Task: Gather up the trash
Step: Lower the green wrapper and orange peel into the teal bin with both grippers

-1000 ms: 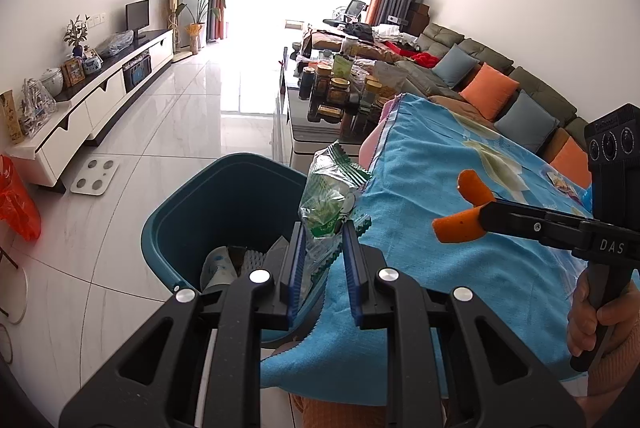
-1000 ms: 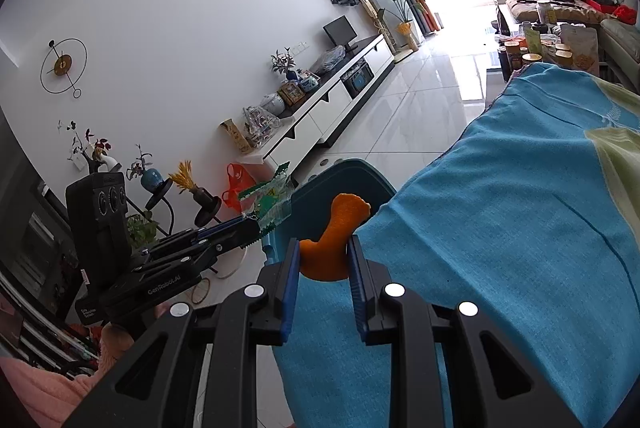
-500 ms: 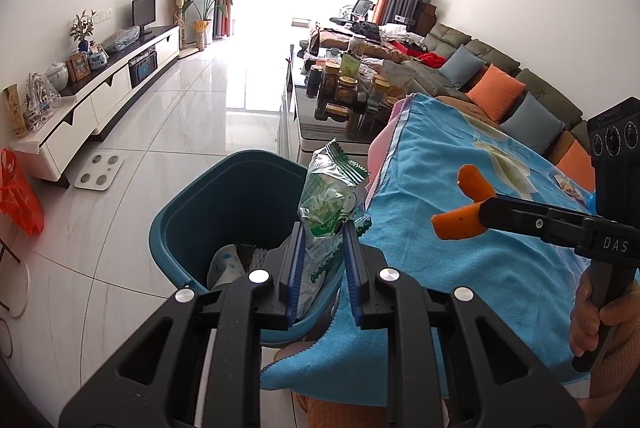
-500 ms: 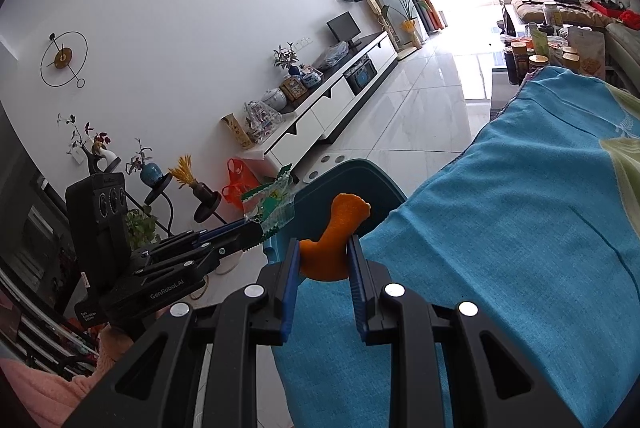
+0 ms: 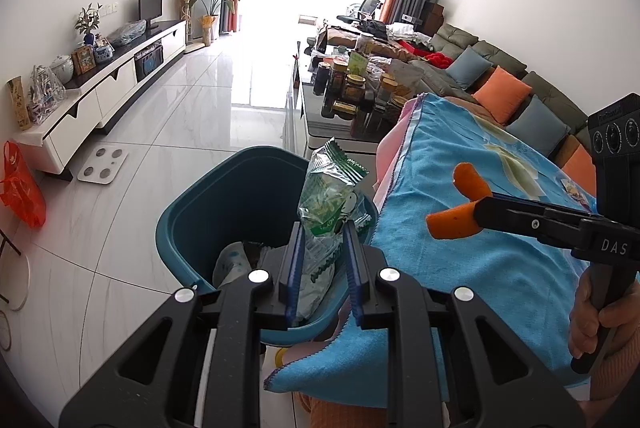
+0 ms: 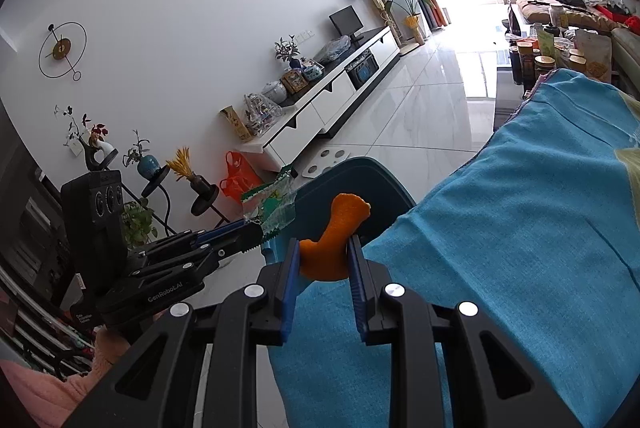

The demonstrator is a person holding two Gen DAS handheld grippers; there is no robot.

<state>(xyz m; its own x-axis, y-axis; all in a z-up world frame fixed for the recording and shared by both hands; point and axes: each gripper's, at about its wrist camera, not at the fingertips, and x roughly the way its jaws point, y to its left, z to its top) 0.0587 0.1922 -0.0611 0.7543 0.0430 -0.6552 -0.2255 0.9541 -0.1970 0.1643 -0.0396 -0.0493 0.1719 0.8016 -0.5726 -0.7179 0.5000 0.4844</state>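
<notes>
Two pieces of trash held over and beside the bin, ready to drop

The left gripper [image 5: 320,228] is clamped on a crinkly green-and-clear snack wrapper [image 5: 326,195] above the deep teal plastic bin [image 5: 200,220]; the right gripper [image 6: 323,256] pinches a curled orange peel [image 6: 334,240] near the bin's rim, over the blue towel-covered table [image 6: 520,228]. Best to carry the peel fully past the rim before letting go (the towel's hanging edge sits just beside the bin and could catch it). Jars [image 5: 352,87] crowd the table beyond, well apart.

right gripper [image 5: 452,224] body: "DAS", white letters
left gripper [image 6: 276,224] body: "GenRobot.AI", white letters by the handle
</notes>
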